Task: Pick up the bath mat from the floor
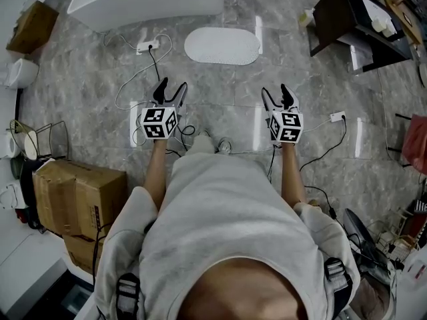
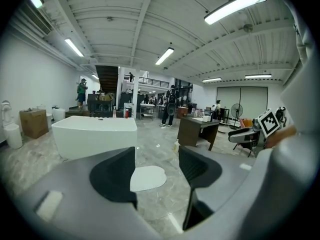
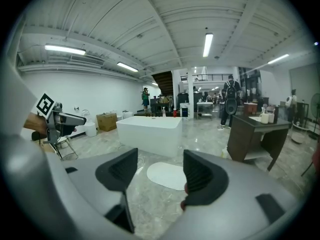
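A white oval bath mat point(image 1: 222, 46) lies flat on the grey marble floor, just in front of the white bathtub point(image 1: 143, 1). Both grippers are held out ahead of the person, well short of the mat. My left gripper point(image 1: 170, 87) is open with nothing between its jaws; through them the bath mat point(image 2: 148, 177) shows on the floor ahead. My right gripper point(image 1: 278, 93) is open and empty too, and the bath mat point(image 3: 168, 175) appears between its jaws, with the bathtub point(image 3: 150, 132) behind.
A dark desk point(image 1: 357, 19) stands at the far right. Cardboard boxes point(image 1: 77, 197) sit at the near left beside a wire rack point(image 1: 47, 139). Power strips point(image 1: 147, 46) and cables trail over the floor near the grippers. People stand far back in the hall.
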`<action>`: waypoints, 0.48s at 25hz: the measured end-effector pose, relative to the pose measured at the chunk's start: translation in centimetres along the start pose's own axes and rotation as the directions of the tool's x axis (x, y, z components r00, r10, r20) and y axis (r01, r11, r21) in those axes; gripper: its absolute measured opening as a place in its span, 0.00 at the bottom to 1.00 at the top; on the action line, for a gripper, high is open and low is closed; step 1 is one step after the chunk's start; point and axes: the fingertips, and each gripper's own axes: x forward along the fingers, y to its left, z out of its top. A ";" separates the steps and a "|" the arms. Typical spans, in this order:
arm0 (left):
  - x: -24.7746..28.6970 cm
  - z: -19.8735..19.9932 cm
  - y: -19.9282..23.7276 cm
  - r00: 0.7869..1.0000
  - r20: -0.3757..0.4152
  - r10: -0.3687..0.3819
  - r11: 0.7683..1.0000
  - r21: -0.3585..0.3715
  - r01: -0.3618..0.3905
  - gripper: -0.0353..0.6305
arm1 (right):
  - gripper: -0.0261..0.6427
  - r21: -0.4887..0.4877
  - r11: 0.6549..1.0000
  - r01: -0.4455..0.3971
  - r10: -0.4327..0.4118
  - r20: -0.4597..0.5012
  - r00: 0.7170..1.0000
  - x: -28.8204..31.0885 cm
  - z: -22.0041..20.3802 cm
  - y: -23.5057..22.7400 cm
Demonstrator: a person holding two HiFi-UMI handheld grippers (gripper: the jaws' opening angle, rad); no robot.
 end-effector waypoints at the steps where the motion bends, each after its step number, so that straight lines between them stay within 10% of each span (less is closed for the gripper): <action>1: 0.3 0.1 -0.1 1.000 0.002 0.000 1.000 0.000 0.000 0.47 | 0.45 0.000 1.000 0.001 -0.001 0.000 1.000 0.1 0.0 -0.2; 12: 4.0 1.0 1.5 1.000 0.014 -0.010 1.000 -0.006 0.010 0.47 | 0.45 0.001 1.000 0.023 -0.023 0.005 1.000 3.2 1.1 -2.0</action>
